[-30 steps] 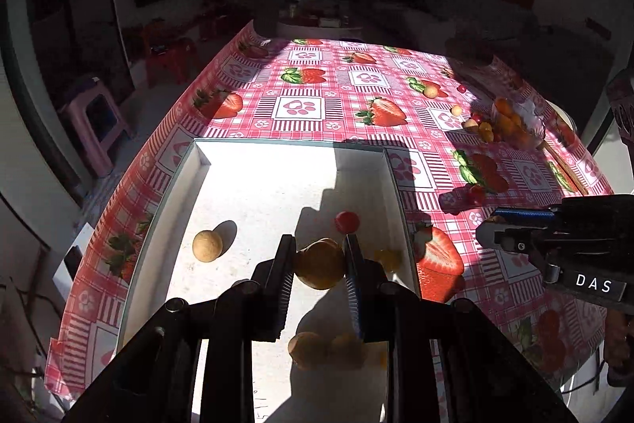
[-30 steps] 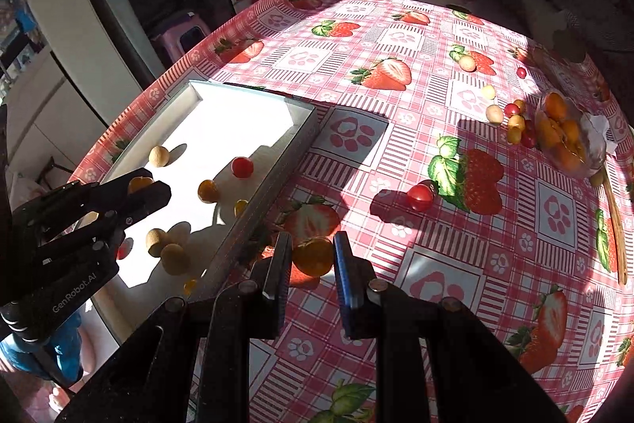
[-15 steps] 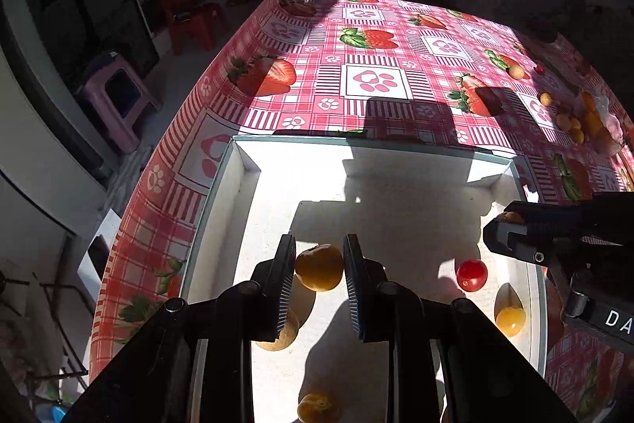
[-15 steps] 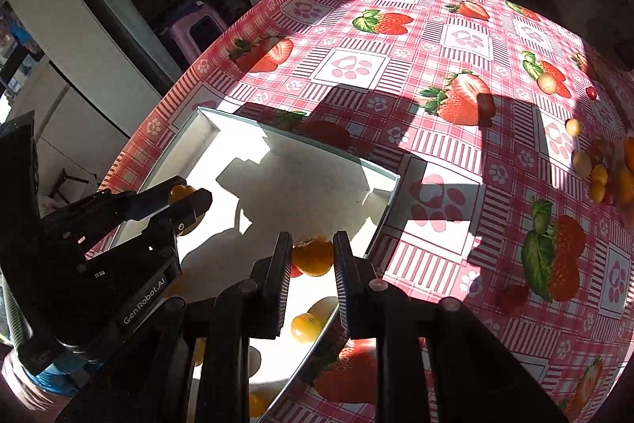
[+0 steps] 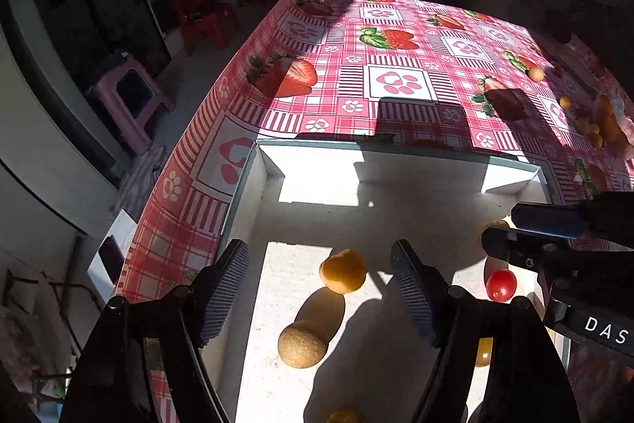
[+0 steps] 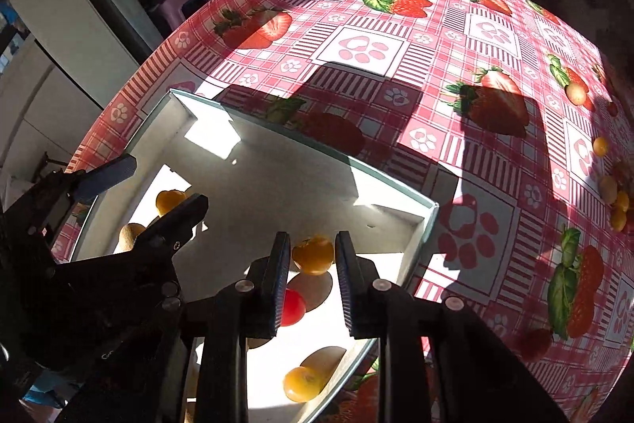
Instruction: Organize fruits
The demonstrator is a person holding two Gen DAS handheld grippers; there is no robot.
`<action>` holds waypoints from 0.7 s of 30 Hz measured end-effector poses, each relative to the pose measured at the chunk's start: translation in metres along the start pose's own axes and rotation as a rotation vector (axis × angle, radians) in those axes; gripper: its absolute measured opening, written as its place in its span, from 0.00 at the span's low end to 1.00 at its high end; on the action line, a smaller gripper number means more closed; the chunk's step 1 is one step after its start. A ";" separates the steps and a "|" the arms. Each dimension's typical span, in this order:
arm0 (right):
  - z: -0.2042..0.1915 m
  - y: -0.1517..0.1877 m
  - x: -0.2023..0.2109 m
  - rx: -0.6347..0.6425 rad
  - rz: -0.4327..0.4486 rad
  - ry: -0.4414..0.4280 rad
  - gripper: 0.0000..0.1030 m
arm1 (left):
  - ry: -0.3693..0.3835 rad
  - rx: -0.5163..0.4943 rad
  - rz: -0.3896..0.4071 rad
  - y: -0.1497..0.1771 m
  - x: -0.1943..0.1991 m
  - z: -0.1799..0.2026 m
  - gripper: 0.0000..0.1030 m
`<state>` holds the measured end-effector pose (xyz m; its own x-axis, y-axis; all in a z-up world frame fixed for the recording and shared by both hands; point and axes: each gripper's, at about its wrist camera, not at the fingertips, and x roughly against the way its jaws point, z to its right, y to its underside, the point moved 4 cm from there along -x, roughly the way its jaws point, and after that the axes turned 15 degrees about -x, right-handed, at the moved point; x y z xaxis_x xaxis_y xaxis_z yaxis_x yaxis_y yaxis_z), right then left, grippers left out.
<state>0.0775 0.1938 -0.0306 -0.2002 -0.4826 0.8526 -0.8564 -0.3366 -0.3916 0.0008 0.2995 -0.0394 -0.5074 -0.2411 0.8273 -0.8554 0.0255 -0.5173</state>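
Left hand-held gripper (image 5: 319, 288) just opened wide, dropping round orange fruit (image 5: 342, 271) into white shallow box (image 5: 396, 149). Right hand-held gripper (image 6: 311, 278) just loosening, its orange fruit (image 6: 313, 254) free between jaws.

A white tray (image 5: 253, 185) holds orange fruits (image 5: 342, 271), a red cherry tomato (image 5: 501, 285) and a tan fruit (image 5: 300, 343) on a red-checked strawberry-and-paw-print tablecloth (image 5: 396, 82).

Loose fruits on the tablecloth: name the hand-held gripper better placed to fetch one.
Right hand-held gripper. It and the left hand-held gripper have just been opening around a fruit each, over the tray; the loose fruits lie on the right side.
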 end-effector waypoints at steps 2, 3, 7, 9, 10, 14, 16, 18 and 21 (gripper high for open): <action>0.000 0.000 0.012 -0.005 0.021 -0.011 0.42 | -0.005 -0.007 0.010 0.002 0.008 0.001 0.73; 0.000 0.001 0.018 -0.003 0.029 -0.019 0.45 | -0.004 -0.008 0.015 0.003 0.014 0.002 0.73; -0.004 0.013 0.041 0.019 0.040 -0.016 0.76 | 0.001 0.002 0.044 0.012 0.039 0.005 0.73; -0.005 0.023 0.051 0.026 0.034 -0.012 0.78 | 0.012 0.022 0.054 0.020 0.052 0.006 0.73; -0.005 0.028 0.056 0.027 0.030 -0.010 0.78 | 0.018 0.031 0.059 0.024 0.057 0.007 0.77; 0.000 0.047 0.070 -0.002 0.007 -0.001 0.83 | -0.004 0.053 0.063 0.045 0.076 0.010 0.99; 0.000 0.056 0.074 -0.006 -0.004 0.011 0.84 | 0.026 0.068 0.053 0.056 0.082 0.013 0.99; -0.001 0.064 0.077 0.012 -0.006 0.041 0.84 | 0.027 0.082 0.028 0.066 0.085 0.015 0.99; -0.003 0.077 0.081 0.032 0.002 0.079 0.85 | -0.015 0.093 0.012 0.077 0.091 0.016 0.99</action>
<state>-0.0066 0.1313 0.0097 -0.2402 -0.4184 0.8759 -0.8407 -0.3615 -0.4032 -0.1096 0.2637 -0.0075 -0.5157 -0.2558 0.8177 -0.8355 -0.0611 -0.5460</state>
